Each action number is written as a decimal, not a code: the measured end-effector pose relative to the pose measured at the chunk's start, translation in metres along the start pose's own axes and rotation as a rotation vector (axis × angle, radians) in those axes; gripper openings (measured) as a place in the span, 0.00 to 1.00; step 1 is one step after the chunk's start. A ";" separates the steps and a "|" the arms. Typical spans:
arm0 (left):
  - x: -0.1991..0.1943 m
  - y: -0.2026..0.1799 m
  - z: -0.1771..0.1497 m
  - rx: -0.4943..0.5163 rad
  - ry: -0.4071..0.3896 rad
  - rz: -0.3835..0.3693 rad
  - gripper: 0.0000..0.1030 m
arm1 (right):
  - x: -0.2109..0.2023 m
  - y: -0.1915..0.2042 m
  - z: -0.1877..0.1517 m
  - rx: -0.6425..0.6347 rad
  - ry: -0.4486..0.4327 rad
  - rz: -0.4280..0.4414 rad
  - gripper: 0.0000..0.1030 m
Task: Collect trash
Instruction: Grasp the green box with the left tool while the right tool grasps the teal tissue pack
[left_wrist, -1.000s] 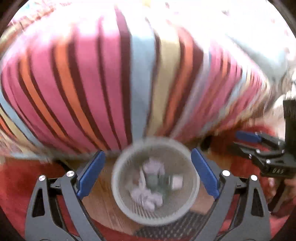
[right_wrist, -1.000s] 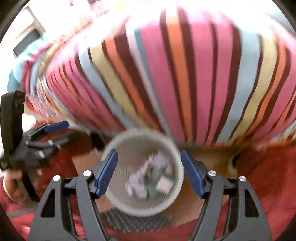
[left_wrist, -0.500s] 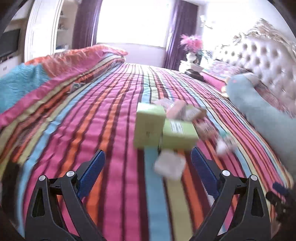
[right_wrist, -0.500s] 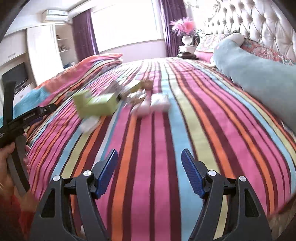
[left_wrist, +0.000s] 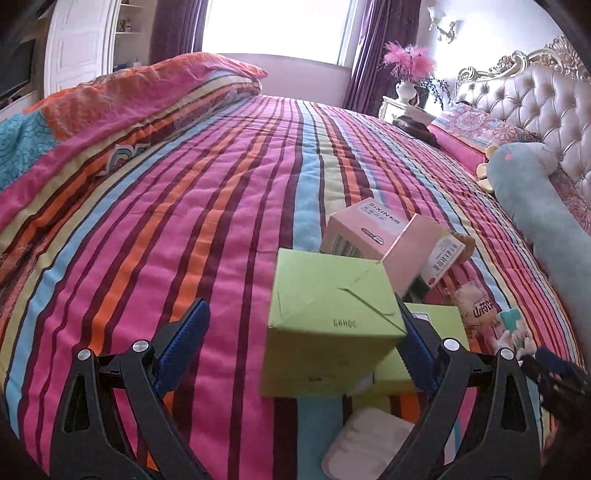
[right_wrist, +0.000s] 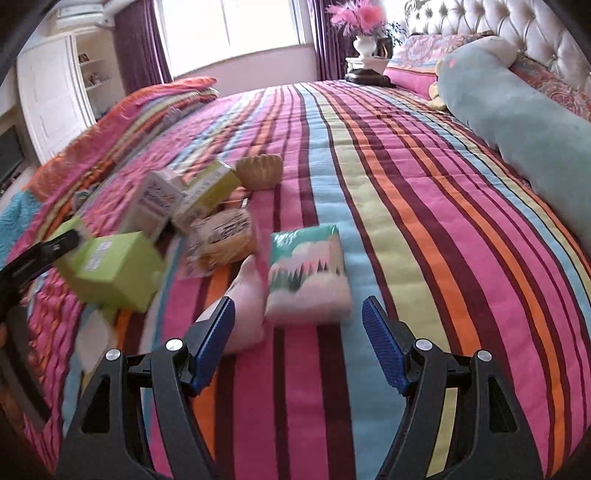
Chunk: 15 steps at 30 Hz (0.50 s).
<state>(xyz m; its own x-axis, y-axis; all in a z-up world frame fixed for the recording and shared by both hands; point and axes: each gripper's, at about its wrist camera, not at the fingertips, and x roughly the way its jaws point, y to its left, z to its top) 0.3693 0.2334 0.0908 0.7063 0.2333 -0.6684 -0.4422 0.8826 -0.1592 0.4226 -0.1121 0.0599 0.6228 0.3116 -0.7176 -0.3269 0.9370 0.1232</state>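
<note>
A pile of trash lies on the striped bedspread (left_wrist: 192, 206). In the left wrist view a green box (left_wrist: 328, 325) stands right at my open left gripper (left_wrist: 299, 350), between its jaws toward the right pad, not gripped. Behind it are a pink box (left_wrist: 369, 229), a second green box (left_wrist: 432, 332) and a snack bag (left_wrist: 476, 302). In the right wrist view my open right gripper (right_wrist: 299, 343) hovers just before a teal tissue pack (right_wrist: 306, 273) and a pink crumpled piece (right_wrist: 243, 299). The green box (right_wrist: 114, 269) lies left of them.
A long blue bolster (right_wrist: 524, 122) lies along the right by the tufted headboard (left_wrist: 535, 96). A folded quilt (left_wrist: 122, 96) sits at the far left. A nightstand with a vase of pink flowers (left_wrist: 406, 66) stands beyond the bed. A tan shell-shaped object (right_wrist: 258, 171) lies behind the pile.
Both grippers swung up from the waste basket on the floor to the bed and moved in close to the trash pile. Both stayed open.
</note>
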 end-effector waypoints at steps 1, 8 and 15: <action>0.002 0.002 0.002 0.000 0.001 -0.002 0.89 | 0.003 0.000 0.003 0.005 -0.007 -0.010 0.66; 0.022 0.010 0.010 -0.013 0.050 -0.002 0.89 | 0.029 -0.001 0.022 -0.026 0.051 -0.041 0.66; 0.043 0.020 0.007 -0.093 0.102 -0.036 0.87 | 0.056 -0.005 0.026 -0.026 0.111 -0.068 0.64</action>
<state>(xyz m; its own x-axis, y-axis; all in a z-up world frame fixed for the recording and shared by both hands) 0.3947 0.2635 0.0642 0.6649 0.1552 -0.7306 -0.4702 0.8470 -0.2480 0.4779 -0.0952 0.0371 0.5623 0.2270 -0.7952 -0.3057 0.9505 0.0552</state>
